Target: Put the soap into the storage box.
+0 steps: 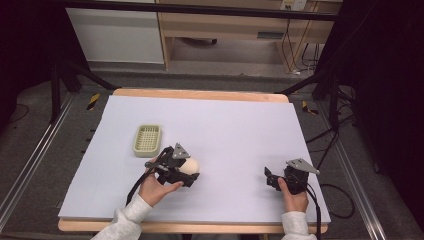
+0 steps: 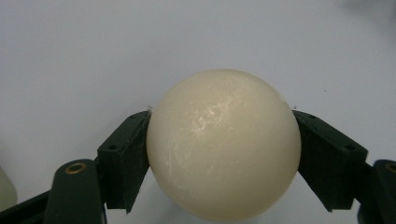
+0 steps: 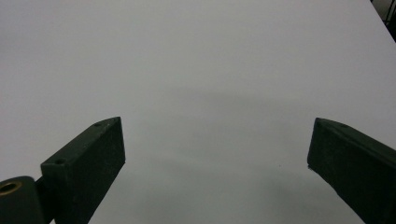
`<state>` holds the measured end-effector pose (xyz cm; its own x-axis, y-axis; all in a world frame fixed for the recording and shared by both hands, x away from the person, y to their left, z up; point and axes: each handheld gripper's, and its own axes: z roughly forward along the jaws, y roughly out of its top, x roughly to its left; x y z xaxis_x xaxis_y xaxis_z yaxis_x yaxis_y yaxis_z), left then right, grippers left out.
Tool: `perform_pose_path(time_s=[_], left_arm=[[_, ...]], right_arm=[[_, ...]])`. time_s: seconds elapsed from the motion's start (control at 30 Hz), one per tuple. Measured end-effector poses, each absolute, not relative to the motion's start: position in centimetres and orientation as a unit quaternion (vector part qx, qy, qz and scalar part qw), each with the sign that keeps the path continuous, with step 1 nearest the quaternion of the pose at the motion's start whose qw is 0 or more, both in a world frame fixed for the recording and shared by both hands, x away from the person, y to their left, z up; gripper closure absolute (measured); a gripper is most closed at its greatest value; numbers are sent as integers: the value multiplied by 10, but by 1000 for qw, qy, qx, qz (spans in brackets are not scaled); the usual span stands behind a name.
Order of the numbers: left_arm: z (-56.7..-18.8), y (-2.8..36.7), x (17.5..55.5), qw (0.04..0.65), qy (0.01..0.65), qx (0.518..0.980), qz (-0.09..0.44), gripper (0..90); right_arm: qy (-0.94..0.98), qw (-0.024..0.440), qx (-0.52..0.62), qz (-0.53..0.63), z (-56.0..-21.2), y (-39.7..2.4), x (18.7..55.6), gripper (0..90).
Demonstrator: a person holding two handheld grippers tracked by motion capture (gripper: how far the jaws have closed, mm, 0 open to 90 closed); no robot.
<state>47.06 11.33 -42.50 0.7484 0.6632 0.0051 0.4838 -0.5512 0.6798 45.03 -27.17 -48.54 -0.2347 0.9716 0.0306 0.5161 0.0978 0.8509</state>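
Note:
A cream-coloured ball [image 1: 190,166] sits between the jaws of my left gripper [image 1: 187,169], left of the table's middle near the front. In the left gripper view the ball [image 2: 223,143] is large and glossy, and both black pads [image 2: 125,158] press against its sides, so my left gripper [image 2: 223,154] is shut on it. My right gripper [image 1: 270,178] is at the front right, held by a hand, jaws wide apart. In the right gripper view my right gripper [image 3: 217,154] is open over bare mat with nothing between the pads [image 3: 91,165].
A small pale green slatted tray [image 1: 147,139] lies just behind and left of the left gripper. The pale lavender mat [image 1: 235,125] covers the wooden table. Black frame legs and cables stand beyond the table's sides.

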Motion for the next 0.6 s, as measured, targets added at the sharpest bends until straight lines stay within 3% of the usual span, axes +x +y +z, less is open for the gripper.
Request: perform_pose_path(time_s=[0.6], left_arm=[[-413,138,477,342,345,862,144,239]], right_arm=[[682,292,545,391,-485,-272,450,45]])
